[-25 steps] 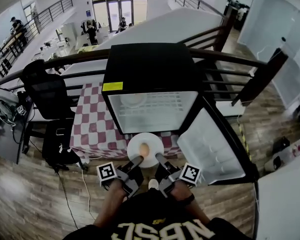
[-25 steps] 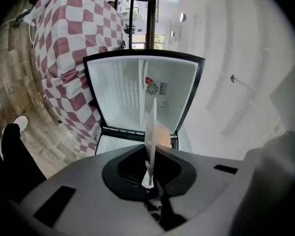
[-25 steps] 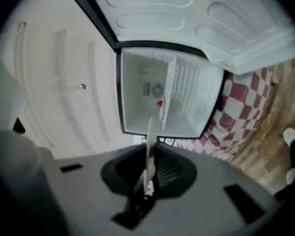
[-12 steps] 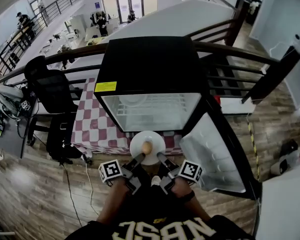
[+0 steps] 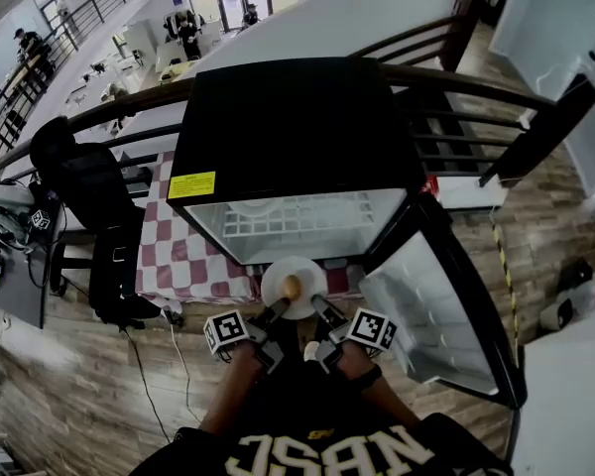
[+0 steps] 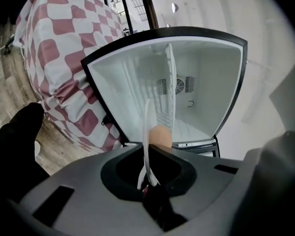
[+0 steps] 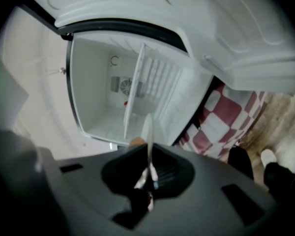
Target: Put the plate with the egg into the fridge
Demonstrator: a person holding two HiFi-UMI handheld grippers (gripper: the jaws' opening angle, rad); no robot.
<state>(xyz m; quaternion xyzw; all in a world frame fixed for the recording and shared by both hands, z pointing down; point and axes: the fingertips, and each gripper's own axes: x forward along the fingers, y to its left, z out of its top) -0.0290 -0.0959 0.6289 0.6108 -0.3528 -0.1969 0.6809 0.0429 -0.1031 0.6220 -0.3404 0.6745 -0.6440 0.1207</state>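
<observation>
We have our left fingers [image 5: 274, 316] and right fingers [image 5: 322, 312] each closed on the near rim of the plate [image 5: 307, 272]; the egg [image 5: 292, 287] sits just beyond them, before the open fridge [image 5: 297, 137].

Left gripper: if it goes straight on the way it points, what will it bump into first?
Probably the open fridge: the left gripper, shut on the plate, points into its white inside. The wire shelf sits near that line, so the plate may touch it first; depth is unclear.
</observation>
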